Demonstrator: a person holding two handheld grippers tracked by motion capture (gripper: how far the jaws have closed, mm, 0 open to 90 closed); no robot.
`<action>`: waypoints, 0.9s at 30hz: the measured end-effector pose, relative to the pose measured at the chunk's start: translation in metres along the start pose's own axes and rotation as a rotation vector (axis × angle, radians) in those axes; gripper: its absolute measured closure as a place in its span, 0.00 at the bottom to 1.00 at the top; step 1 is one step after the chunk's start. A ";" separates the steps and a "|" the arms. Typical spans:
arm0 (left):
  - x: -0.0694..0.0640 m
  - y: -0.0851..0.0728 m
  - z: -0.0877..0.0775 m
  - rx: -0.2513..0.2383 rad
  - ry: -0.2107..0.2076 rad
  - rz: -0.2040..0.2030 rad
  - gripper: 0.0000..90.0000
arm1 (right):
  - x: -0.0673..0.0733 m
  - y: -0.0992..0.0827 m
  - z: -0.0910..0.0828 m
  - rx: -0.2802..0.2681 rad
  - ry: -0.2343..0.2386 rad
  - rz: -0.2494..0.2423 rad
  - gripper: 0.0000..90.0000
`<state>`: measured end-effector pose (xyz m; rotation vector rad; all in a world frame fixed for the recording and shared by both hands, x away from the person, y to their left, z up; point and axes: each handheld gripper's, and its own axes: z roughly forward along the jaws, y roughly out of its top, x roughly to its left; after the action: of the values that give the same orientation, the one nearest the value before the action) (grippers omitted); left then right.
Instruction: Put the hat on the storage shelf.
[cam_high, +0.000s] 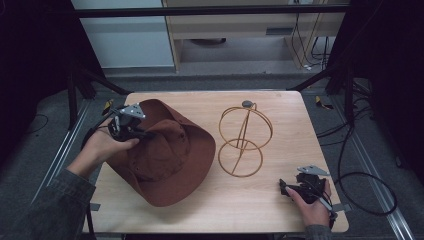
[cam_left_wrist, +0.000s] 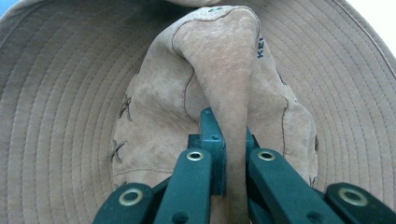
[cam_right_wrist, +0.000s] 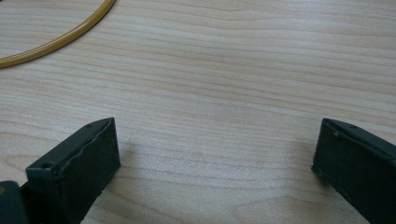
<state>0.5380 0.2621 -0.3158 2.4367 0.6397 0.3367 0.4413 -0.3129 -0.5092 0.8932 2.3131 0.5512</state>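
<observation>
— On the wooden table (cam_high: 280, 107), what sits where, taking the wire stand (cam_high: 244, 141) as the marker?

— Just beside the stand, toward the person's left, lies a brown wide-brimmed hat (cam_high: 165, 155), crown up and slumped; its brim nearly reaches the stand's lower ring but I cannot tell whether they touch. The stand itself is gold-coloured wire, two rings joined by slanted rods, with a small dark knob at the top.

— And the left gripper (cam_high: 145, 134)?

— On the far side of the hat from the stand, held in the left hand (cam_high: 102, 146). In the left gripper view its jaws are pressed onto a raised fold of the suede crown (cam_left_wrist: 224, 84) (the ridge of fabric stands between them), so they pinch the hat.

— The right one?

— The right gripper (cam_high: 285, 187) rests low near the table's near edge, apart from the stand's base and toward the person, in the right hand (cam_high: 314, 206). Its jaws are spread wide over bare wood, with a curve of the stand's ring at the upper left of the right gripper view
</observation>
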 end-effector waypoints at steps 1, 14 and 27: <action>0.001 0.000 -0.003 -0.007 -0.004 0.001 0.98 | 0.000 0.000 0.000 0.001 -0.002 0.000 0.01; 0.000 -0.002 -0.028 -0.053 -0.020 0.000 0.98 | 0.000 0.000 0.000 0.001 -0.002 -0.001 0.01; -0.007 0.008 -0.049 -0.083 -0.013 0.008 0.99 | 0.000 0.000 0.000 0.001 -0.001 0.000 0.01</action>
<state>0.5165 0.2769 -0.2728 2.3609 0.5983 0.3434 0.4418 -0.3129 -0.5091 0.8940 2.3124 0.5499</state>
